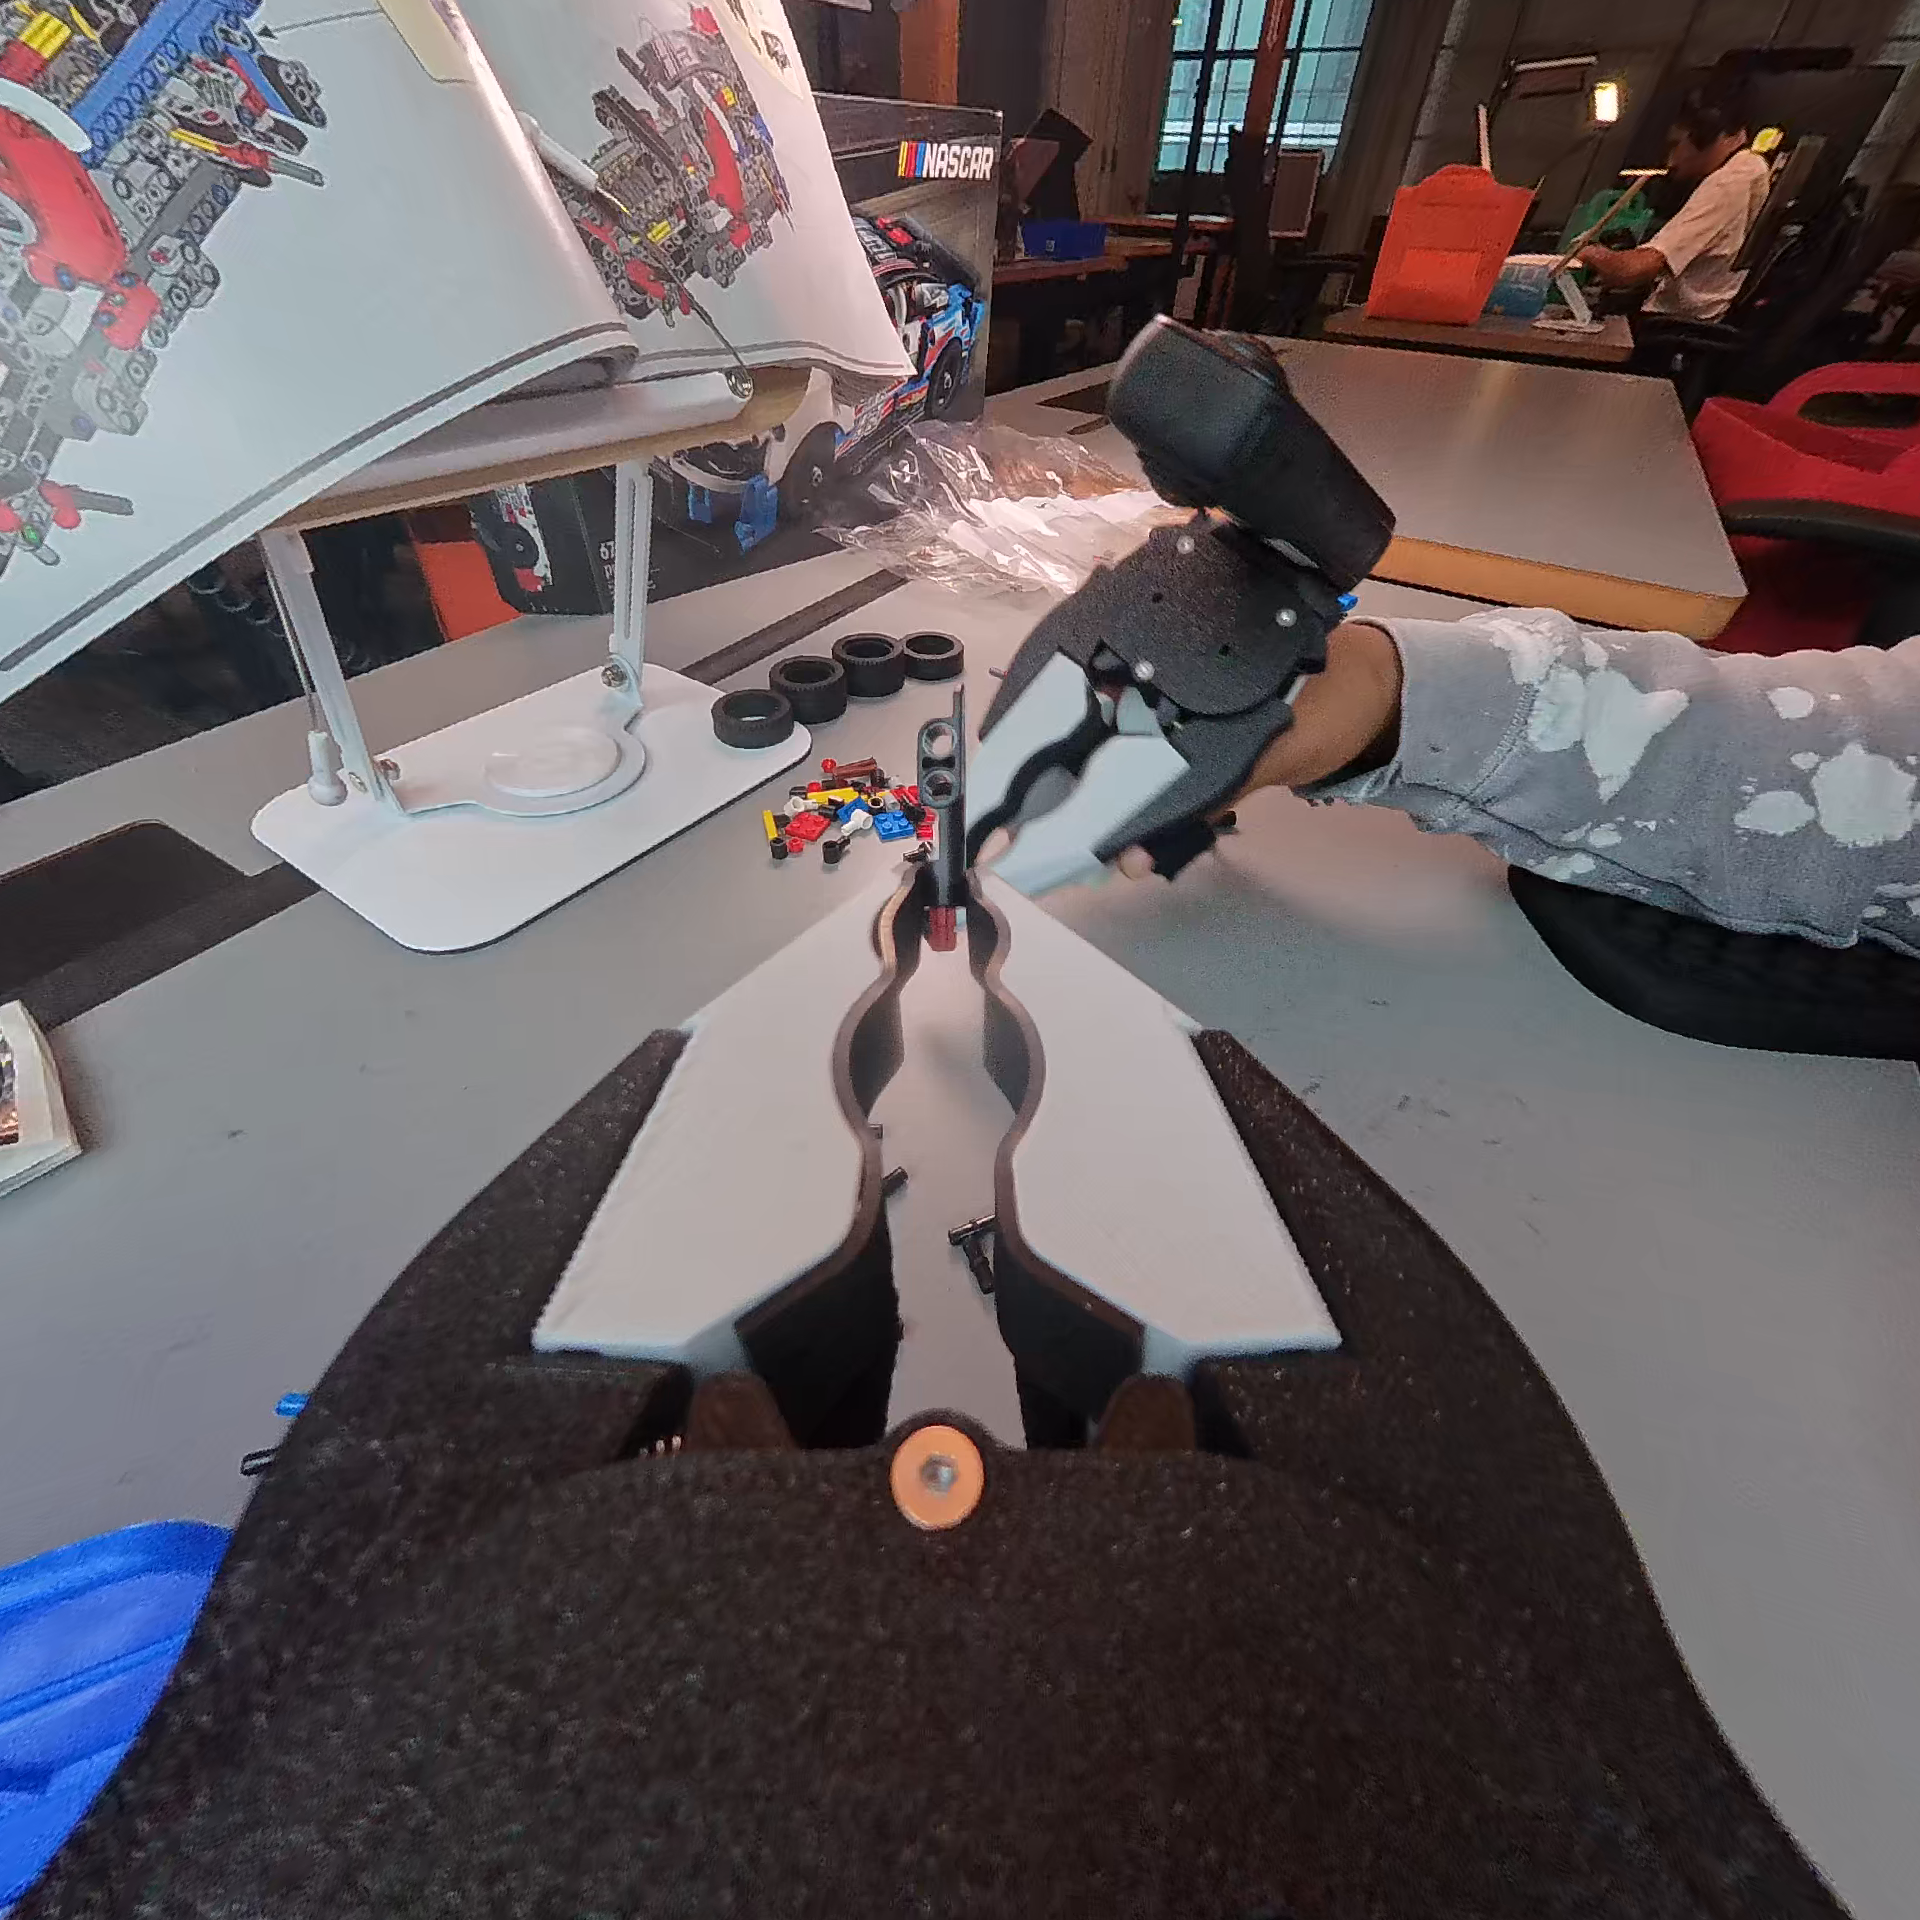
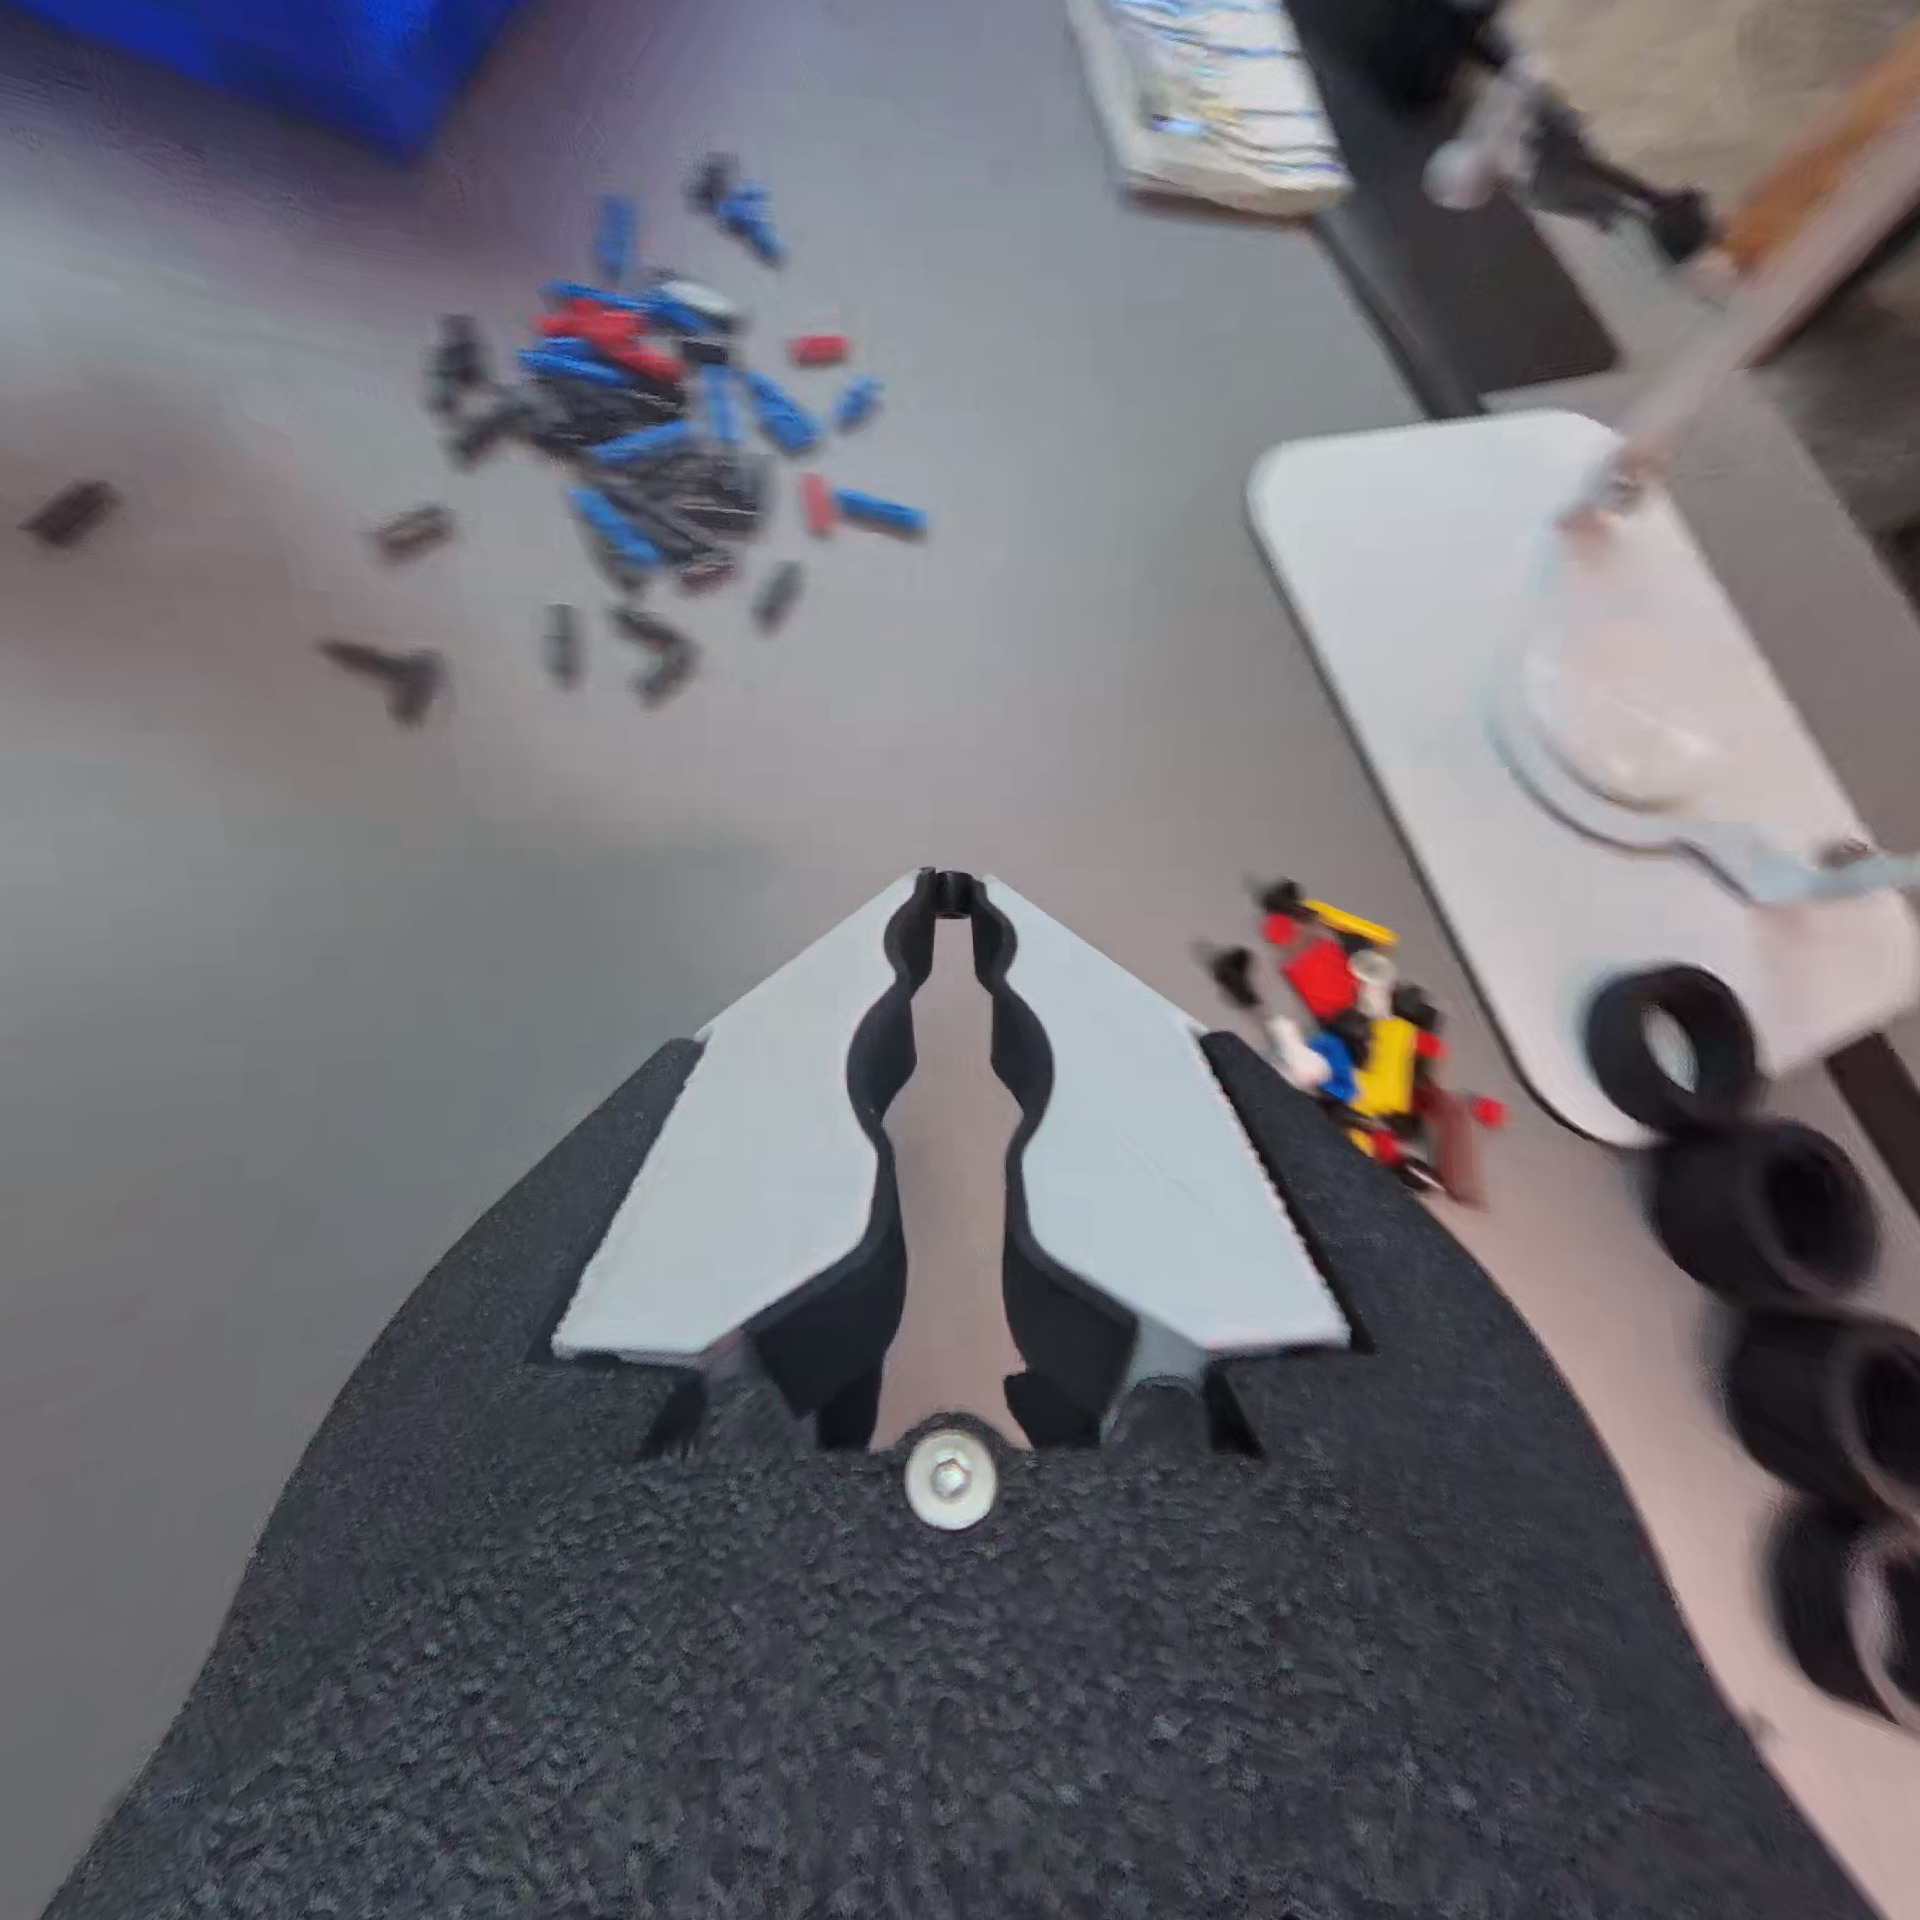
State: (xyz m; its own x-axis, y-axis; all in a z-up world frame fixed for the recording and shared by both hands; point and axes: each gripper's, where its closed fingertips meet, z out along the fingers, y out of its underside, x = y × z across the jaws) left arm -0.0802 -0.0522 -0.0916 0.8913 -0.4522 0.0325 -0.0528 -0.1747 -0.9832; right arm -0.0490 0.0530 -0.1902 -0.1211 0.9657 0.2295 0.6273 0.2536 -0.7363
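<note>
Left gripper (image 1: 943,894) clamped on black beam (image 1: 943,790) — right gripper (image 2: 948,891) pinching small black pin (image 2: 948,889).

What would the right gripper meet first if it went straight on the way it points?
Probably bare table; farther along, the pile of blue, black and red pieces. The right gripper, shut on a small black piece, looks angled downward; depth is unclear.

- Left wrist view: bright, even indoor light, soft shadows on the grey table (image 1: 1351,1195); background room dimmer, daylight at the window (image 1: 1262,83).
- Strong wide-angle bending at edges; the booklet (image 1: 312,260) curves.
- Slight motion blur on the right gripper (image 1: 997,852).
- Right wrist view: heavy motion blur; the brick pile (image 2: 644,436) and tyres (image 2: 1766,1195) beside the white stand base (image 2: 1455,644) are smeared.
</note>
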